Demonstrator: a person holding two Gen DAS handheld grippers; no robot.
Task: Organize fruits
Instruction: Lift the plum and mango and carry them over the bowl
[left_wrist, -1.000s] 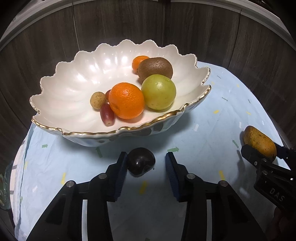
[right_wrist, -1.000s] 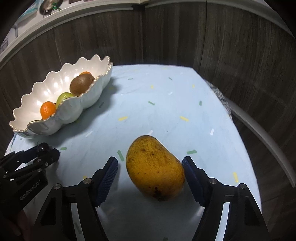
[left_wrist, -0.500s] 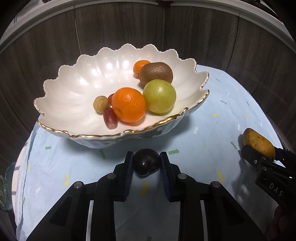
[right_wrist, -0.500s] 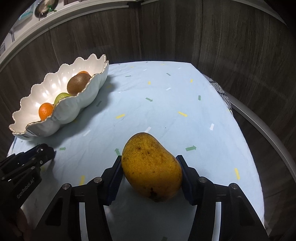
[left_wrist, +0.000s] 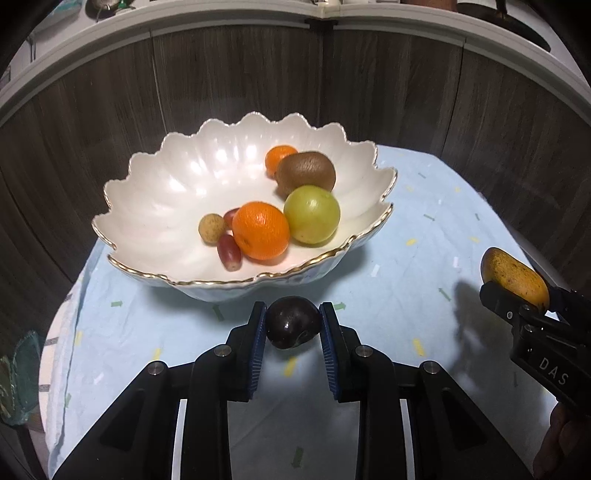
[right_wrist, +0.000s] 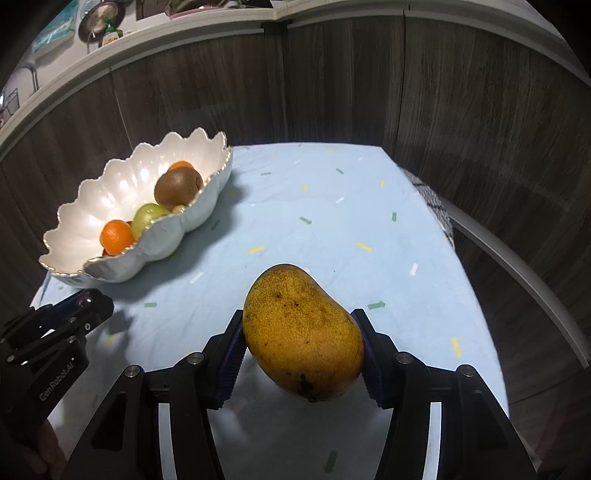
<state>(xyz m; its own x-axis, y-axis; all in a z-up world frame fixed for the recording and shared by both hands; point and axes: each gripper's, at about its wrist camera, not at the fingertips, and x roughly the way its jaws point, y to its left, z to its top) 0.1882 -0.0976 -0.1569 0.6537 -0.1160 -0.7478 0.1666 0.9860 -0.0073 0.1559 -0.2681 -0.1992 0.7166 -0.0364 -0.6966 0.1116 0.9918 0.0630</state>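
Left wrist view shows the left gripper (left_wrist: 293, 325) clamped on a dark plum (left_wrist: 293, 327), the scalloped bowl (left_wrist: 155, 206) just beyond its fingertips, while the right gripper (right_wrist: 299, 349) grips a mango (right_wrist: 303, 332) between its pads.

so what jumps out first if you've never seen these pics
The mango, clamped in the right gripper and filling the foreground of the right wrist view. Next, the dark plum pinched in the left gripper, just in front of the bowl. That scalloped, gold-rimmed white bowl sits at the far left of the blue cloth, holding oranges, a kiwi and a green fruit.
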